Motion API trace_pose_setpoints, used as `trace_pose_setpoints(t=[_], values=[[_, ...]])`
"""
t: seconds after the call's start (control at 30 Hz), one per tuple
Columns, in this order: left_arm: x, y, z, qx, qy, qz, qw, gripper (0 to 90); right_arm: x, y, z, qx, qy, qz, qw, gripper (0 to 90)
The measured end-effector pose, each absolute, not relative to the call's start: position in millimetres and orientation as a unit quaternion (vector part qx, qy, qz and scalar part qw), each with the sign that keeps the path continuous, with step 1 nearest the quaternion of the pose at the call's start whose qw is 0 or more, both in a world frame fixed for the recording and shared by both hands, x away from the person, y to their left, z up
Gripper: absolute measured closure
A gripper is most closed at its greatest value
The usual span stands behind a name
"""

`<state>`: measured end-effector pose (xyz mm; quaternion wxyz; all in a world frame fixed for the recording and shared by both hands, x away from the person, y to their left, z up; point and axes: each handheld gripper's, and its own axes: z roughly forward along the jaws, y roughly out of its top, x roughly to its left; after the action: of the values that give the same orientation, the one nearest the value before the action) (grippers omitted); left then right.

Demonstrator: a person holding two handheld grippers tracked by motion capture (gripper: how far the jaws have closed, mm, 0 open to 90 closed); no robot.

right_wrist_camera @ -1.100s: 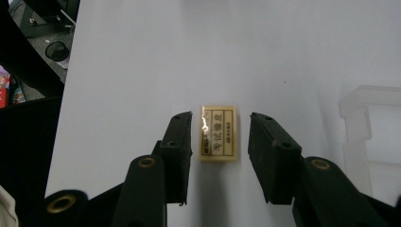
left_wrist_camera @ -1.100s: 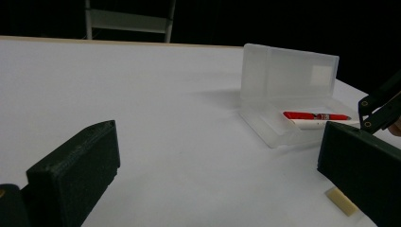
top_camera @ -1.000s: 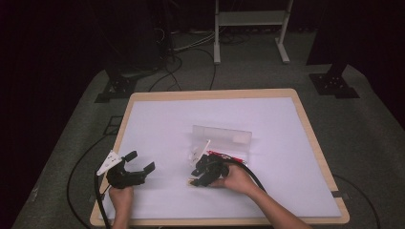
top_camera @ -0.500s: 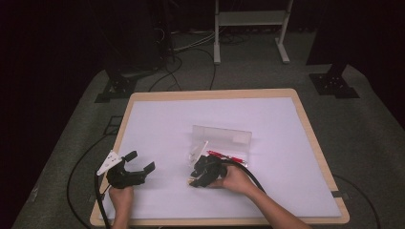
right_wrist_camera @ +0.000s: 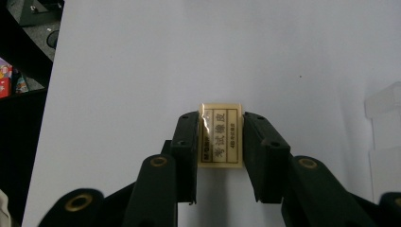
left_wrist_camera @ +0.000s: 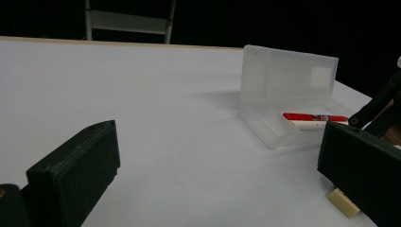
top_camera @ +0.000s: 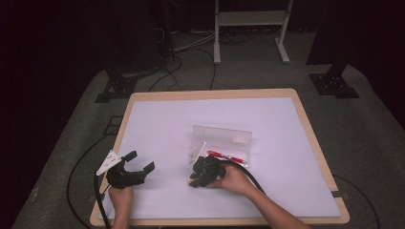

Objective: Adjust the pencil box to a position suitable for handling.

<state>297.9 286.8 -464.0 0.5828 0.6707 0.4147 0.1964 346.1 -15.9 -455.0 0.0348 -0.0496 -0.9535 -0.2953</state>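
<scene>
Little has shifted on the table since the earlier high view: both hands sit where they were, but the right gripper (right_wrist_camera: 220, 137) has just been closing its jaws, with the eraser (right_wrist_camera: 221, 135) between them. In the right gripper view both pads now stand against the eraser's long sides, so I read it as grasped, lying flat on the white table (top_camera: 157, 124) with its printed sleeve facing up and its far end poking just past the jaw tips. The left gripper (top_camera: 135, 164) rests off to the side, jaws spread wide with nothing between them. From the left gripper view, the clear pencil case (left_wrist_camera: 288, 97) stands beyond and to the right of those jaws, lid upright, a red pen (left_wrist_camera: 314, 117) and a white one lying in its tray; the eraser shows as a pale block just beside the right-hand jaw. Judgement: the likely work is lifting the eraser into the case. Risks: the grip sits on the near half of the eraser, so it could pivot or slip out on the lift, its glossy wrapper making that easier; the case is light and unheld, so a nudge from the jaws could push it away or tip the lid shut.
</scene>
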Motion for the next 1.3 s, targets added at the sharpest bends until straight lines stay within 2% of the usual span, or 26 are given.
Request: trace_pose_setpoints(t=[0.4,0.9,1.3], values=[[297.9,287.0,-464.0,0.670,0.414,0.196,0.584,0.0,347.8,-18.3,-444.1,-0.045,-0.954,-0.295,0.018,67.6],[297.7,286.8,-464.0,0.673,0.413,0.196,0.582,0.0,378.8,-28.1,-408.8,-0.079,-0.941,-0.328,0.001,67.7],[297.7,286.7,-464.0,0.672,0.414,0.195,0.582,0.0,397.7,-30.8,-399.8,-0.099,-0.940,-0.327,-0.008,67.7]])
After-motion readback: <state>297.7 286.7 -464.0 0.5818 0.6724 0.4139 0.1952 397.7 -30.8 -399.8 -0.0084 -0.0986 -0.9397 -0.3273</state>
